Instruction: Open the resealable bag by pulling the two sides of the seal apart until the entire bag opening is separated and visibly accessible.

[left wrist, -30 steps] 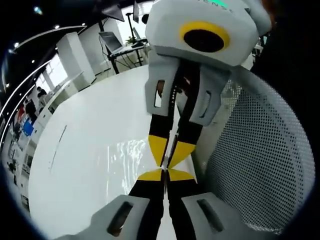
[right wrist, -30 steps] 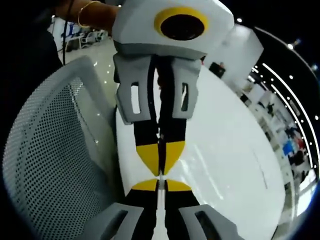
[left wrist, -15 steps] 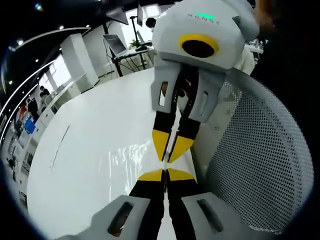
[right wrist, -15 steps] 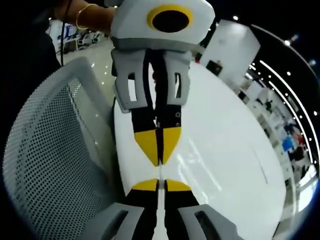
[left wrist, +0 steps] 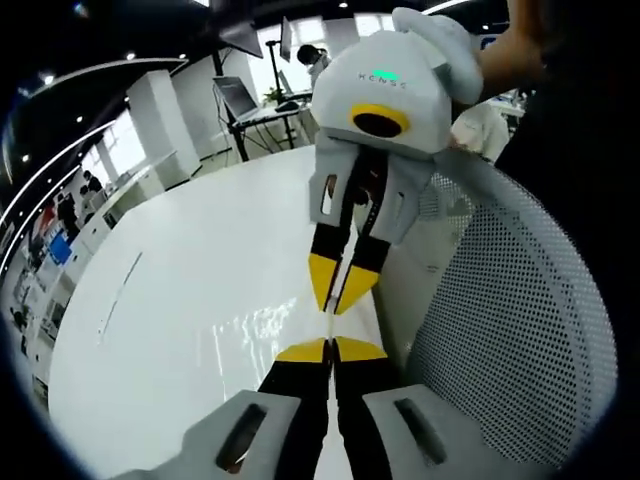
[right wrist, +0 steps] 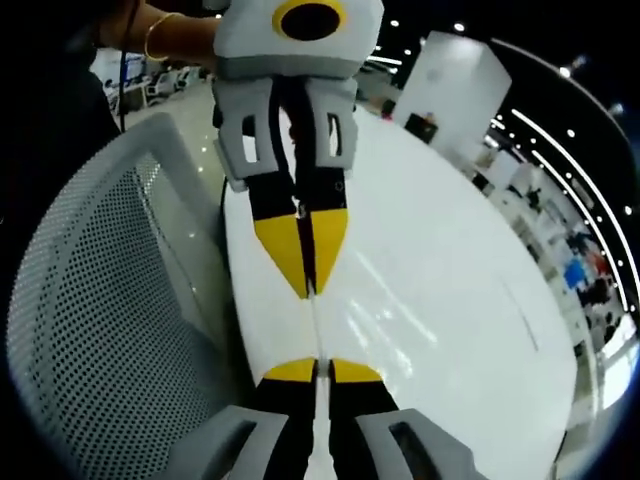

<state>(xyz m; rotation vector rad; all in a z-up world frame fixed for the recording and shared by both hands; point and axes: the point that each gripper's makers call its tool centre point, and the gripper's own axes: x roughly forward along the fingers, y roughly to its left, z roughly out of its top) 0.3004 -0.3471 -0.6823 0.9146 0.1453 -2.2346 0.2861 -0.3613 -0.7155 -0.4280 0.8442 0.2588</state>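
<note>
Left tool [left wrist: 330,350]: jaws pressed together at the yellow tips, pinching a thin clear edge of the resealable bag [left wrist: 329,328]; it comes into the right gripper view from above [right wrist: 307,285], tips pointing down toward that view's own jaws.
Right tool [right wrist: 317,370]: jaws likewise closed on the clear film; in the left gripper view it reaches in from above [left wrist: 335,305], tips facing the left tool's.
Resealable bag: a narrow transparent strip [right wrist: 315,325] stretched between the two sets of tips, which stand near each other but apart; the rest of the bag is too clear to make out.
Counter [left wrist: 190,300]: white and glossy, lying under and behind both tools [right wrist: 440,300].
Chair [left wrist: 520,330]: grey perforated mesh back just beside the counter edge [right wrist: 110,320].
Person: a hand [left wrist: 500,60] grips the right tool's body; a wrist with a bracelet [right wrist: 160,35] is behind the left tool.
</note>
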